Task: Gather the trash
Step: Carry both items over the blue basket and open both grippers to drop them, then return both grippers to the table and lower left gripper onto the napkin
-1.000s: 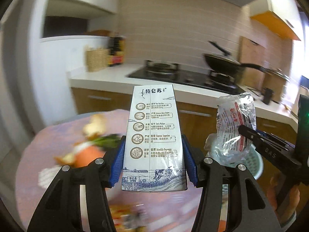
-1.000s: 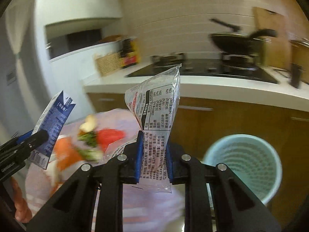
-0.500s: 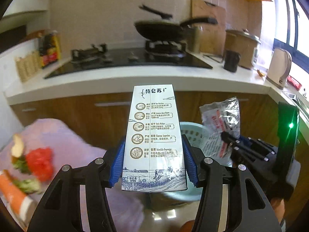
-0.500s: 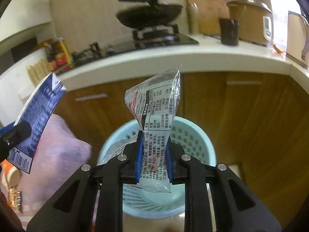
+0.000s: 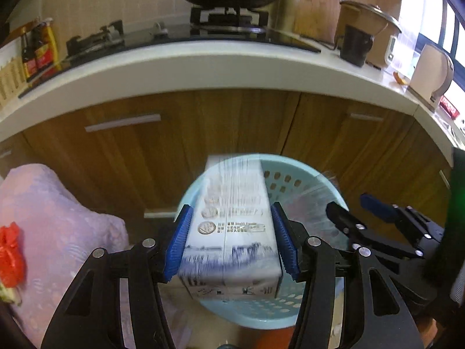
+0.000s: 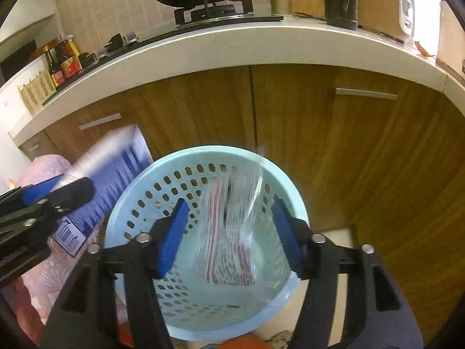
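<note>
Two blurred items: carton [image 5: 229,232], wrapper [image 6: 229,232]

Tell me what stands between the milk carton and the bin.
Nothing visible does. The carton sits between the left hand-held gripper pads, above the open mouth of the bin. The right hand-held gripper is opening beside it, its wrapper loose over the bin.

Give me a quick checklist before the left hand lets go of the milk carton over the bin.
1. Milk carton between the left gripper pads: ok.
2. Carton over the blue basket: ok.
3. Right gripper jaws opening, pads off the plastic wrapper: ok.
4. Wrapper inside the basket rim, blurred: ok.
5. Wrapper settled at the bottom: cannot tell.
6. Right gripper clear of the carton's drop path: ok, it sits off to the side.
</note>
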`<state>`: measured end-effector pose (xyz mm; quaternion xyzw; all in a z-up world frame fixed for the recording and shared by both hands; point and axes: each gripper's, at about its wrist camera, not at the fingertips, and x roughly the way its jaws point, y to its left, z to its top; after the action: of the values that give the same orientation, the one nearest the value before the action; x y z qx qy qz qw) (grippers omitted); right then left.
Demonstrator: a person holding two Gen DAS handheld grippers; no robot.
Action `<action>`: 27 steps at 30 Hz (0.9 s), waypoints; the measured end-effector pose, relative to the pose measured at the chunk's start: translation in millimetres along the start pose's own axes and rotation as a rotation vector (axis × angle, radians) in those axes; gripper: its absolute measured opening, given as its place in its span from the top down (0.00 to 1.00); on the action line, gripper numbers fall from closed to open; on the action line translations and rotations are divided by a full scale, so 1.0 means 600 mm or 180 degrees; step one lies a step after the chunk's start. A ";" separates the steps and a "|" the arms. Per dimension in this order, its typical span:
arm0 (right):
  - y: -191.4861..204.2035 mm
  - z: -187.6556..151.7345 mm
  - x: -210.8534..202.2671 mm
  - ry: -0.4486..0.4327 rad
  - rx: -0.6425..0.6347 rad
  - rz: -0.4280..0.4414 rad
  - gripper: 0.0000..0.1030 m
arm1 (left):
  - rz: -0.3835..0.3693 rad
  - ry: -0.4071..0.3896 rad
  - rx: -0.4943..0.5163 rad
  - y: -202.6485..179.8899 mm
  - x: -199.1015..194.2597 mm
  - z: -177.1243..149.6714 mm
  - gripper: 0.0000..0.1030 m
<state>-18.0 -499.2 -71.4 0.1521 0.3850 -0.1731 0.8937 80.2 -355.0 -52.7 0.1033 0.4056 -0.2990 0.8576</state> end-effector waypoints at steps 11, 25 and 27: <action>-0.016 0.004 -0.061 -0.0198 0.0182 0.0037 0.44 | -0.0012 -0.0066 -0.0009 0.012 -0.038 -0.019 0.41; 0.158 -0.001 -0.226 -0.0755 -0.0232 0.0675 0.44 | 0.0344 -0.0901 -0.0349 0.134 -0.316 -0.087 0.27; 0.207 -0.014 -0.248 -0.0816 -0.0392 0.0809 0.44 | 0.0477 -0.1006 -0.0484 0.172 -0.362 -0.114 0.26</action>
<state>-66.0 -356.3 50.5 0.1213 0.2556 -0.0530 0.9577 -8.5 -150.4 60.9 0.0200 0.2785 -0.2152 0.9358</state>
